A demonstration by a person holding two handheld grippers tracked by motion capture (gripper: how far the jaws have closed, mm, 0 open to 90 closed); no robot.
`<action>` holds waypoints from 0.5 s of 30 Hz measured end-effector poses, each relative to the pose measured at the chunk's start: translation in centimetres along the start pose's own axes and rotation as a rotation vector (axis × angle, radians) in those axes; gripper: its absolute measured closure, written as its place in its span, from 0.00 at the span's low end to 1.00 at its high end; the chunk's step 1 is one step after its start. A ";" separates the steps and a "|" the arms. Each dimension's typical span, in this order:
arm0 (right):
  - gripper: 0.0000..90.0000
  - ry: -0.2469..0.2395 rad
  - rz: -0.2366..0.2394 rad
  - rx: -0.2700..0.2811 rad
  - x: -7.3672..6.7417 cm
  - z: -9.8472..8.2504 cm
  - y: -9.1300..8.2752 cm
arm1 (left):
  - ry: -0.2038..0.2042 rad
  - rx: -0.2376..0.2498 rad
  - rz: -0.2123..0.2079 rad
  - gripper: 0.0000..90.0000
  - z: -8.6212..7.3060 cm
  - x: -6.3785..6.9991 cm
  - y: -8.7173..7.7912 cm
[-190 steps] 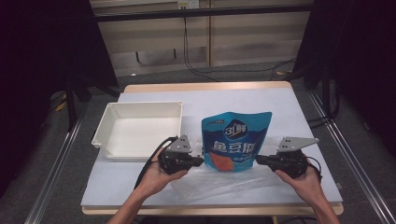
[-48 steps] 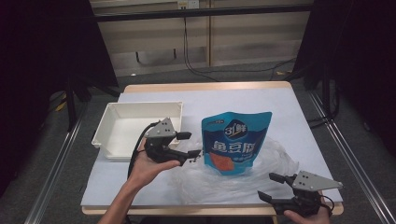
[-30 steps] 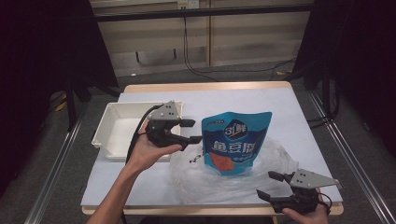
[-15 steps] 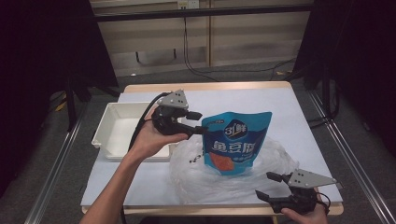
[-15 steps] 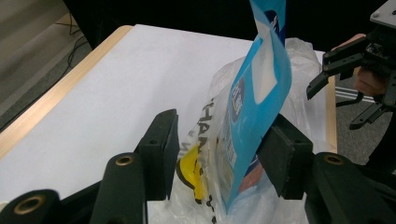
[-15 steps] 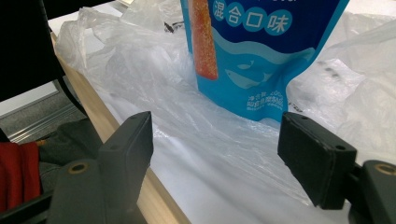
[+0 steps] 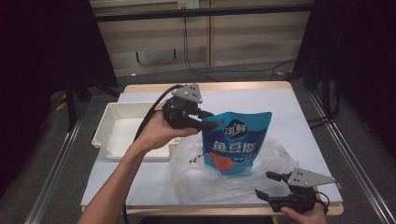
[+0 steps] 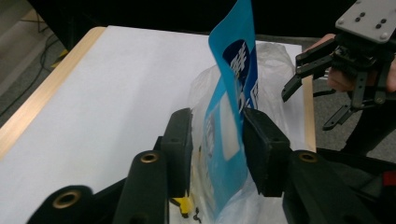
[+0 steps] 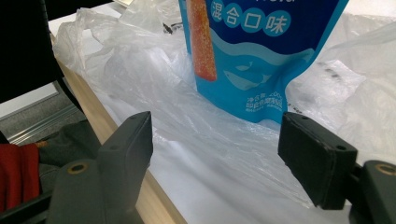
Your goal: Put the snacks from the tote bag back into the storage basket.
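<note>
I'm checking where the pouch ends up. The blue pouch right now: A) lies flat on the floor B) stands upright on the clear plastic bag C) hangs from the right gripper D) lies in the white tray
B: the blue pouch stands upright on the clear plastic bag, apart from the white tray.

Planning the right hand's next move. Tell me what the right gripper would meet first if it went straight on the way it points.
Probably the clear plastic bag spread ahead of the open right gripper, then the blue pouch standing on it; depth is unclear.
</note>
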State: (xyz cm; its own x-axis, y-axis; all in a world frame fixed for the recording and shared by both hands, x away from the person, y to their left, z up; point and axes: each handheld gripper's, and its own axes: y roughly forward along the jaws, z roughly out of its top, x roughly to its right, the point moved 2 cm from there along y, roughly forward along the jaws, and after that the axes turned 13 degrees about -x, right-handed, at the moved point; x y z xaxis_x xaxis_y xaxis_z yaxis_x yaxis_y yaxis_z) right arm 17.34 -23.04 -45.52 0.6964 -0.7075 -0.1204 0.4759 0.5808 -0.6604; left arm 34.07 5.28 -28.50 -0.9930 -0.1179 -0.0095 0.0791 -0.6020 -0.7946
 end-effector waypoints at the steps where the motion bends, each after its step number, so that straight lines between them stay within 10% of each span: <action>1: 0.30 -0.002 0.001 0.002 0.0 0.0 0.0 | 0.005 -0.006 -0.004 0.74 0.2 0.0 0.1; 15: 0.30 -0.004 -0.002 -0.003 0.1 -0.3 0.0 | 0.010 -0.127 -0.050 0.92 1.2 -0.4 2.3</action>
State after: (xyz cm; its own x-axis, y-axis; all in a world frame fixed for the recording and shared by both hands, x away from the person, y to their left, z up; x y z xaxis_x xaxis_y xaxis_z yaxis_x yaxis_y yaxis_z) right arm 17.25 -23.22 -45.70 0.6974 -0.7072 -0.1162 0.4759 0.5782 -0.6627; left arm 34.75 3.01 -29.55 -0.9963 -0.0823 0.0264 0.0185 -0.5020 -0.8647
